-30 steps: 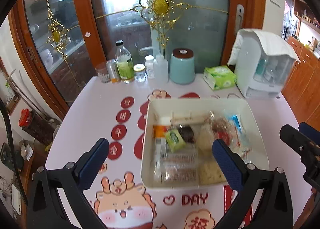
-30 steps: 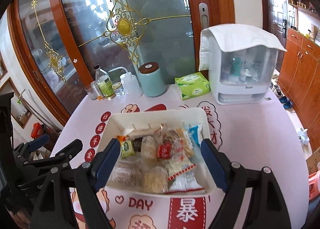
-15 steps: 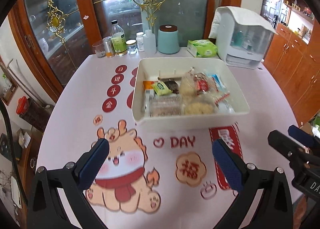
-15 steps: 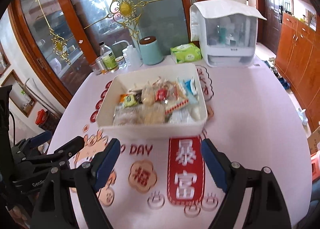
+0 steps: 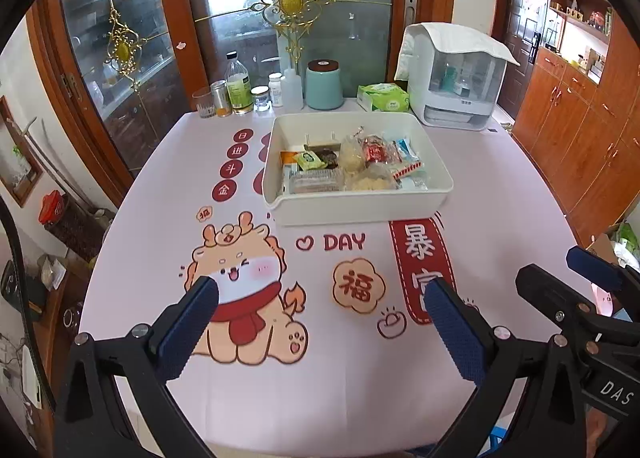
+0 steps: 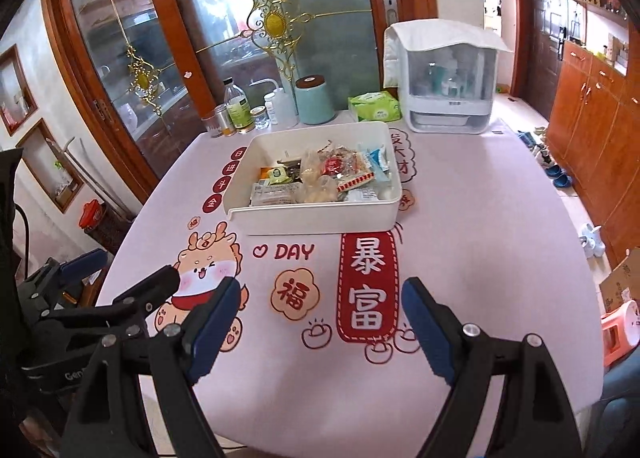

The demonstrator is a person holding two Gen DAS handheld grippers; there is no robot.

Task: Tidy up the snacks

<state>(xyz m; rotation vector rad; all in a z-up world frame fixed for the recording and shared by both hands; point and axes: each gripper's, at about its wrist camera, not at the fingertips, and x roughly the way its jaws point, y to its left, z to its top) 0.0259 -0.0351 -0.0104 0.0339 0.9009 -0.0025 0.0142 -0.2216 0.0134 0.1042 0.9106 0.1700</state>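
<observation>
The snacks (image 5: 352,166) lie heaped in a white plastic tray (image 5: 360,210) near the far middle of the counter (image 5: 500,218), well apart from both tools. The left hand-held gripper (image 5: 320,322) hangs over the near edge with its jaws spread wide and nothing between them; the right hand-held gripper (image 6: 316,318) is the same — wide open and empty.

The likeliest trouble from here is in the pile itself. The packets are thin, glossy film, crinkled and overlapping, so a closing jaw could pinch two wrappers at once or slide off a slick one. The pale, lumpy pieces in clear wrap (image 6: 320,188) look brittle and might crush under a hard squeeze. The tray has smooth, upright walls and a rolled rim; a finger coming in low could catch that rim and shove the whole tray across the counter's printed cloth cover, which looks smooth enough to let it slide. Just beyond it stand a green tissue pack (image 5: 383,97), a mint canister (image 5: 324,85) and a row of small bottles and jars (image 5: 248,92) — glass among them, and easy to topple with a long reach.
</observation>
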